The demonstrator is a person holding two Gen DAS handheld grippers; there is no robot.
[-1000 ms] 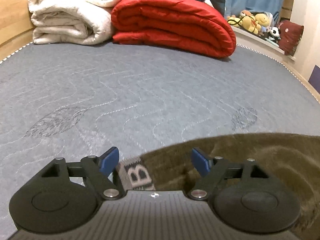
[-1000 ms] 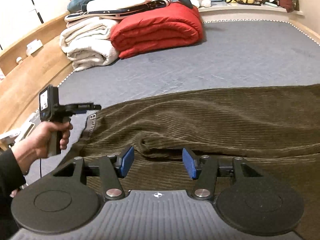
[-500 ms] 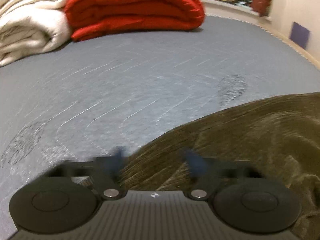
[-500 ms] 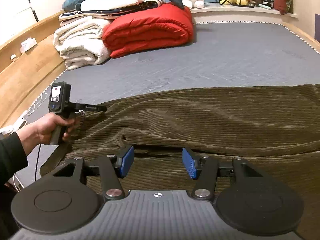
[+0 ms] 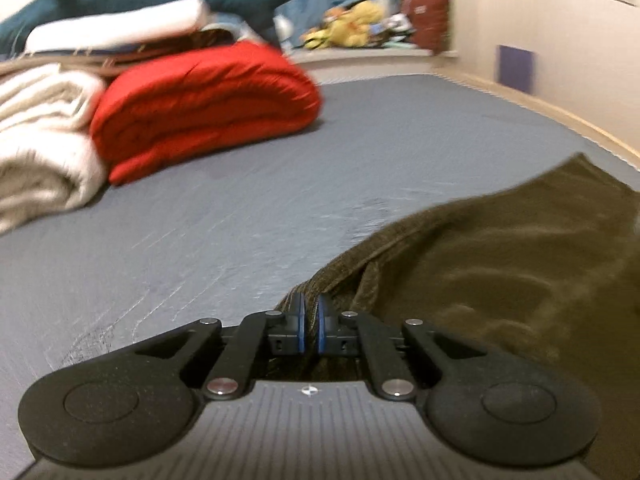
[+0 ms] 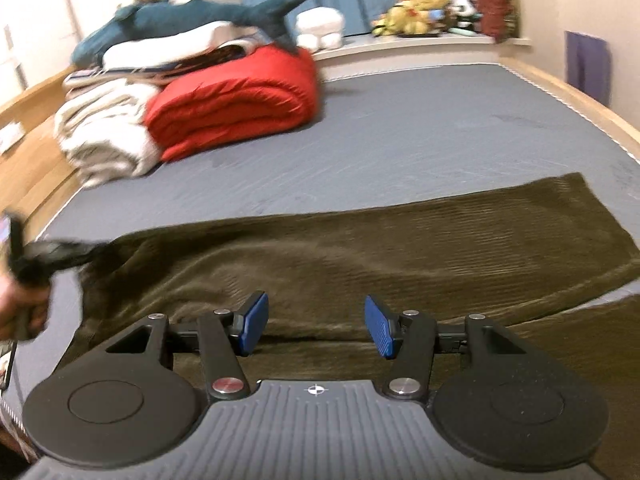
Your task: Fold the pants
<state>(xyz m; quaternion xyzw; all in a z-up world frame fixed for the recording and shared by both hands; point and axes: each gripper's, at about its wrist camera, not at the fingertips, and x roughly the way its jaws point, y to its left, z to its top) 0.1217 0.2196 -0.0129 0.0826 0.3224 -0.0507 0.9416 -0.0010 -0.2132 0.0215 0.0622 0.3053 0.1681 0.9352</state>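
Note:
Olive-brown corduroy pants (image 6: 360, 248) lie spread across the grey mattress (image 6: 400, 148), legs running to the right. My left gripper (image 5: 311, 320) is shut on the pants (image 5: 500, 248) at their waist edge and lifts the cloth into a ridge. It also shows, blurred, in the right wrist view (image 6: 52, 258) at the pants' left end. My right gripper (image 6: 316, 324) is open and empty, hovering just above the near pant leg at the front.
A folded red quilt (image 6: 236, 100) and a rolled cream blanket (image 6: 108, 132) sit at the far left of the mattress. A blue plush shark (image 6: 192, 16) lies on top of them. Stuffed toys (image 6: 420, 8) line the windowsill. A wooden bed frame (image 6: 580, 100) borders the mattress.
My left gripper has closed on the waist edge of the pants and swung right, pulling the cloth up. My right gripper stayed open and shifted slightly right over the leg.

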